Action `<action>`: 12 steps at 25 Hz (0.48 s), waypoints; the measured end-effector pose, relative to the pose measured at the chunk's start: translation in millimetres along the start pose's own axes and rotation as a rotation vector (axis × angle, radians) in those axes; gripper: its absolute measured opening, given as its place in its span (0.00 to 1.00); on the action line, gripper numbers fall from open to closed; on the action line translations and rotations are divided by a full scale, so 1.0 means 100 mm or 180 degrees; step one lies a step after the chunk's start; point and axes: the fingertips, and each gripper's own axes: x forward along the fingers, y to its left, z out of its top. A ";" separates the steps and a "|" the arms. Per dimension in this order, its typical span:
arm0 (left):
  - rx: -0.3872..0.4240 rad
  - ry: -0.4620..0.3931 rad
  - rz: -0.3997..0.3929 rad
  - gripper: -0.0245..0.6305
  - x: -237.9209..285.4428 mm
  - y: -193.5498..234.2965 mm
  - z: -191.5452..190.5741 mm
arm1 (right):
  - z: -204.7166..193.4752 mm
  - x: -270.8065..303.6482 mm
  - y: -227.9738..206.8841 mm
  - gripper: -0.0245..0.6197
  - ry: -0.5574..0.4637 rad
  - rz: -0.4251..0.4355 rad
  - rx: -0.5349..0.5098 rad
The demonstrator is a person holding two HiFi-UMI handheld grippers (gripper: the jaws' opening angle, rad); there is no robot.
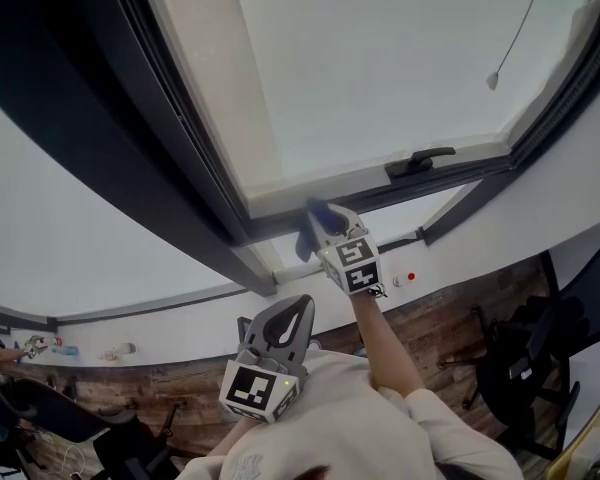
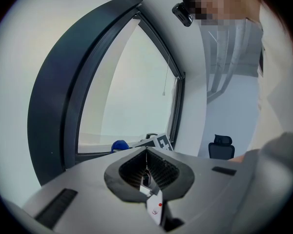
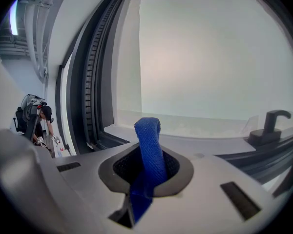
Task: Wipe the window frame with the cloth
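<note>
My right gripper [image 1: 325, 230] is raised to the bottom rail of the dark window frame [image 1: 280, 220], shut on a blue cloth [image 1: 314, 218]. In the right gripper view the cloth [image 3: 149, 139] stands up out of the jaws of the right gripper [image 3: 147, 172], just short of the pale lower ledge [image 3: 195, 141]. My left gripper [image 1: 292, 318] hangs lower, near the person's chest, away from the frame. In its own view the left gripper [image 2: 146, 173] is shut with nothing in it, and the cloth [image 2: 119, 145] shows ahead at the frame's bottom.
A black window handle [image 1: 420, 160] sits on the lower rail to the right of the cloth, also seen as the handle [image 3: 271, 125]. A blind cord pull [image 1: 492, 80] hangs over the glass. Office chairs [image 1: 525, 358] stand on the wooden floor. Another person [image 3: 38, 120] bends at far left.
</note>
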 end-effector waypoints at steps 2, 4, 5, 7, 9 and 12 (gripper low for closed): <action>0.0000 0.0002 0.0016 0.05 0.00 0.00 -0.01 | 0.00 -0.02 -0.04 0.11 0.0008 -0.0008 0.0020; -0.0020 -0.0005 0.0017 0.05 0.01 -0.01 -0.02 | 0.00 -0.04 -0.07 0.11 0.0016 -0.0026 0.0040; -0.0038 0.0000 0.0014 0.05 0.01 -0.02 -0.03 | -0.01 -0.06 -0.08 0.11 0.0022 -0.0033 0.0053; -0.0066 0.0018 -0.0001 0.05 0.03 -0.05 -0.05 | -0.04 -0.07 -0.10 0.11 0.0026 -0.0025 0.0073; -0.0072 0.0026 -0.0022 0.05 0.05 -0.08 -0.05 | -0.06 -0.07 -0.11 0.11 0.0025 -0.0014 0.0078; -0.0065 0.0043 -0.0077 0.05 0.07 -0.12 -0.06 | -0.07 -0.07 -0.11 0.11 0.0031 0.0001 0.0079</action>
